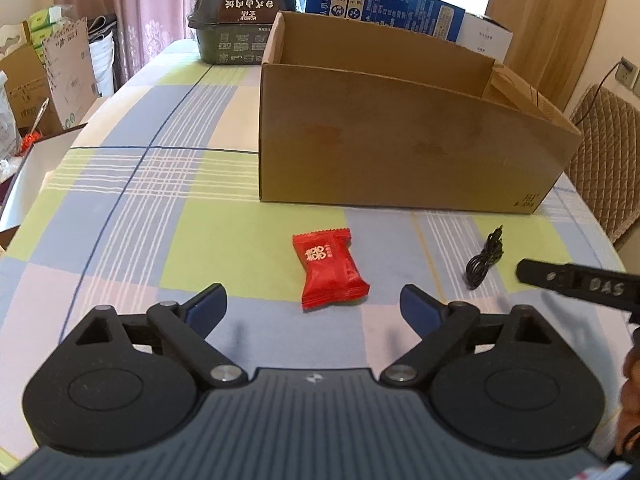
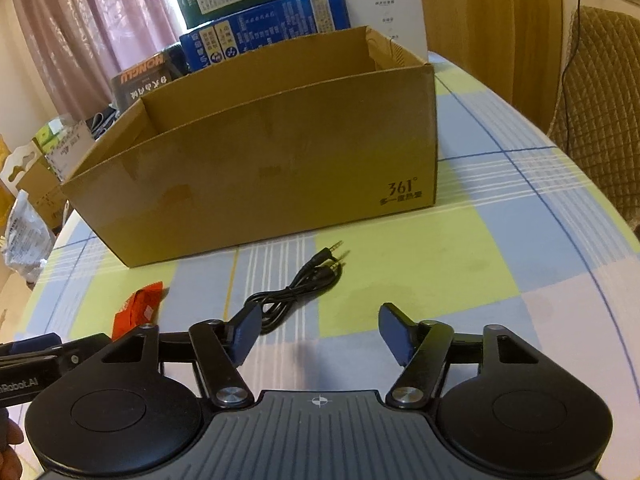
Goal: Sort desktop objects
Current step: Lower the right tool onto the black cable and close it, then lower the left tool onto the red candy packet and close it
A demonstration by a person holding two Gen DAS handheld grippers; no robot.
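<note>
A: While both grippers hover low over the checked tablecloth (image 1: 120, 208), the left gripper (image 1: 314, 300) is spread wide with nothing in it, and the red candy packet (image 1: 329, 270) lies just past its fingertips at 12 o'clock, long axis running 11 to 5.

B: Same for the right gripper (image 2: 316, 330), wide open and empty. The black cable (image 2: 296, 292) is bundled, its plugs pointing to 1 o'clock towards the cardboard box (image 2: 256, 172).

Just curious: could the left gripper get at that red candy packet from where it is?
Probably yes. The left gripper is open, and the red candy packet lies flat on the tablecloth just ahead, between its fingers, with nothing in between.
</note>
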